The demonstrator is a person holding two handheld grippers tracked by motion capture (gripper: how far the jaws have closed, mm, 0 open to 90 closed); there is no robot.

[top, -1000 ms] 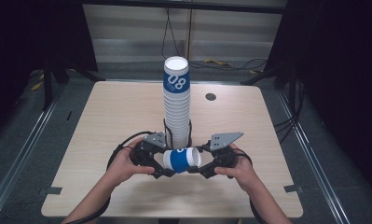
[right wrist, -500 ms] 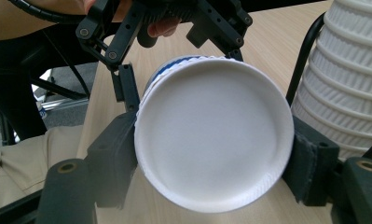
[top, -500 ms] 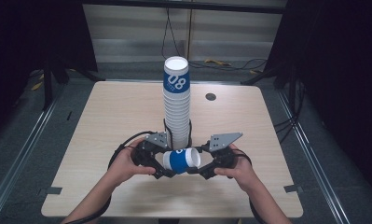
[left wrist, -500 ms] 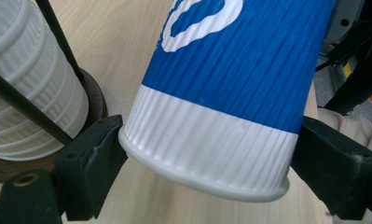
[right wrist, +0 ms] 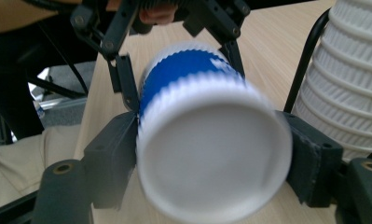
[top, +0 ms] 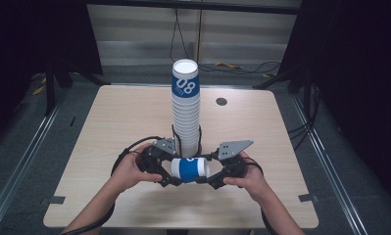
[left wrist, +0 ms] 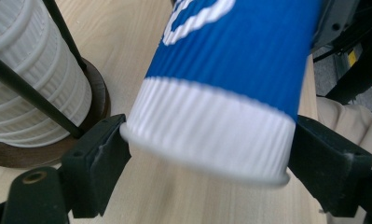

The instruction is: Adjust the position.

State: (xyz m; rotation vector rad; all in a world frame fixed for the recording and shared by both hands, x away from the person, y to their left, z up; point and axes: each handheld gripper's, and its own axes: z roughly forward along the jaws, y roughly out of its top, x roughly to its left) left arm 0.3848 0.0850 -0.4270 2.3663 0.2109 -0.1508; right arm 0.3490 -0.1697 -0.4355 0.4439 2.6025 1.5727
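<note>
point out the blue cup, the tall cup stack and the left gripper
blue cup (top: 188,169), high view, on its blue band
cup stack (top: 185,117), high view, on its white ribbed middle
left gripper (top: 166,172), high view, between its fingertips

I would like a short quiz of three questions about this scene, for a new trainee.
1. True or false: the blue cup lies sideways between the left tool and the right tool.
2. What stands behind the cup? A) a bottle B) a cup stack in a wire holder C) a bowl
3. Which end of the cup does the right tool hold?

Key: 1 true. 2 B. 3 The closed bottom end; in the right gripper view its jaws press both sides.
</note>
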